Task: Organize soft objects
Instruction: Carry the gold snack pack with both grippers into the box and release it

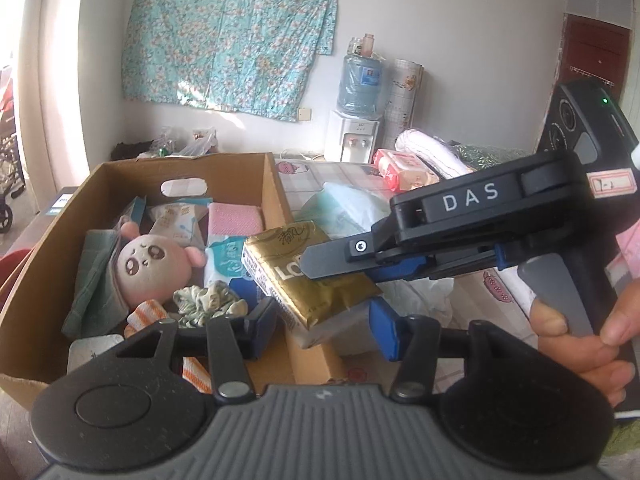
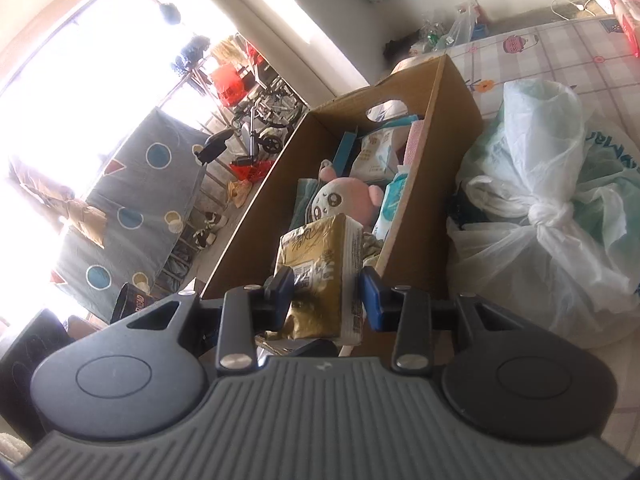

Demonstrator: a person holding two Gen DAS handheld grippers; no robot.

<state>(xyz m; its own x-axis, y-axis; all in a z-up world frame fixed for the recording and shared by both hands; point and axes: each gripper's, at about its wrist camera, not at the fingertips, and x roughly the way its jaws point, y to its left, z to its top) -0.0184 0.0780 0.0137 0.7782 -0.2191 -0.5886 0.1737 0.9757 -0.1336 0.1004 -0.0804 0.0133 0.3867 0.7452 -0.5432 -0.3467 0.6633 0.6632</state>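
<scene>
Right tool pinching the gold foil tissue pack, poised above the open brown cardboard box near the pink plush toy; left tool spread, gripping nothing.

My right claw holds the gold pack over the near end of the box. Below it the floor is crowded: plush, scrunchie, striped cloth and wipes leave no bare patch. The far end is filled by the pink cloth and packets. The top stands open, so the way in is from above. My left claw hangs just under the pack, nothing between its pads. Bags block the box's right side.
</scene>
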